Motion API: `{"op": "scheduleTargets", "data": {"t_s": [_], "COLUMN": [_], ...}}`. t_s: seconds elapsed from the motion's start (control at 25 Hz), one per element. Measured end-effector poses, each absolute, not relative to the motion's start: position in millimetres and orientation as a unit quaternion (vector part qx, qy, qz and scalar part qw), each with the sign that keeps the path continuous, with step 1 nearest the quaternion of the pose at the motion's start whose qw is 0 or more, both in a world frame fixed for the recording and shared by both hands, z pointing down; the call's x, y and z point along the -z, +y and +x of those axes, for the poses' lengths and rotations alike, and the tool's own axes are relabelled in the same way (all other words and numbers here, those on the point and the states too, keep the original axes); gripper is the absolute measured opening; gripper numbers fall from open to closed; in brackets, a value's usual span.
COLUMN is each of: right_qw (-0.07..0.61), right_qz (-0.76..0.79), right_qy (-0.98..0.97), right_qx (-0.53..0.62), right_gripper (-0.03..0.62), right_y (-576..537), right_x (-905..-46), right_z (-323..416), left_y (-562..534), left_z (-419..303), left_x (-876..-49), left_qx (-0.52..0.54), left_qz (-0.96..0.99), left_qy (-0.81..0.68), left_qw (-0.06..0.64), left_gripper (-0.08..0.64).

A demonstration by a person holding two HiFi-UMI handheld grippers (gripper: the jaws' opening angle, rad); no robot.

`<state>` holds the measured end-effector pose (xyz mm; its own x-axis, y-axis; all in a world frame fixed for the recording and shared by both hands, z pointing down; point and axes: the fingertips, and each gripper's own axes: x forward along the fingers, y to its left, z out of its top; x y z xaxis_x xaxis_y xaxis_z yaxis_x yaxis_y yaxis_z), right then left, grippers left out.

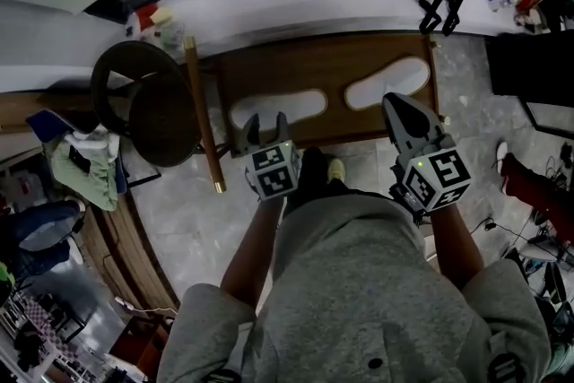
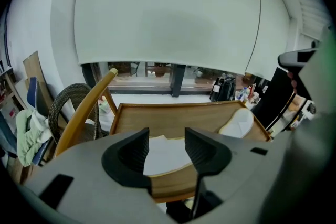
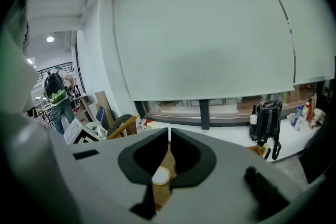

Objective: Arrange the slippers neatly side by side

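Two flat white slippers are lying sole-up or sole-down (cannot tell) on the wooden platform (image 1: 327, 63). The left slipper (image 1: 278, 108) and the angled right slipper (image 1: 387, 82) are lying apart.

The left gripper (image 1: 263, 132) is hovering at the left slipper's near edge, jaws spread and pinching nothing.

The right gripper (image 1: 401, 108) is hanging near the right slipper, jaws pressed together and empty.

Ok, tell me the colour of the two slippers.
White; the slippers show best in the head view.
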<state>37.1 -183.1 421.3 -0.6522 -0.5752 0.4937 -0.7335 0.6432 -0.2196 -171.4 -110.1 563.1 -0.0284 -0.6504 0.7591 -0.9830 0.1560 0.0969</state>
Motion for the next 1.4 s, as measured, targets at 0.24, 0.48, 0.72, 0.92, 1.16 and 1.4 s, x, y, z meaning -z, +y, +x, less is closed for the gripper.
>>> {"op": "scheduleTargets", "data": {"t_s": [0.24,0.48,0.72,0.92,1.16,1.4], "right_qw": [0.215,0.232,0.241,0.247,0.251,0.247], "right_qz": [0.373,0.380,0.381,0.378,0.375,0.382], "right_qy": [-0.880,-0.872,-0.869,-0.870,-0.873,-0.872], "right_qx": [-0.200,-0.203,-0.204,-0.196,-0.186,-0.183], "right_gripper": [0.031,0.031,0.031,0.031,0.031,0.031], "right_y": [-186.8,-192.0,-195.2,-197.9,-200.6,-204.0], "right_x": [-430.9,-441.3,-446.3,-449.8,-450.3,-446.2], "right_z": [28.2,24.9,17.7,10.5,5.0,9.4], "left_y": [-112.6,-116.5,-117.6,-117.2,-119.1,-121.1], "left_z": [-179.4,-191.2,-195.4,-198.5,-200.4,-199.2], "left_x": [-605.3,-630.2,-647.5,-654.9,-654.1,-648.5], "left_qx": [-0.255,-0.248,-0.260,-0.267,-0.278,-0.292], "left_qz": [0.581,0.550,0.534,0.524,0.525,0.532], "left_qy": [-0.668,-0.678,-0.676,-0.679,-0.683,-0.685], "left_qw": [0.388,0.420,0.437,0.439,0.425,0.403], "left_gripper": [0.250,0.256,0.267,0.265,0.193,0.050]}}
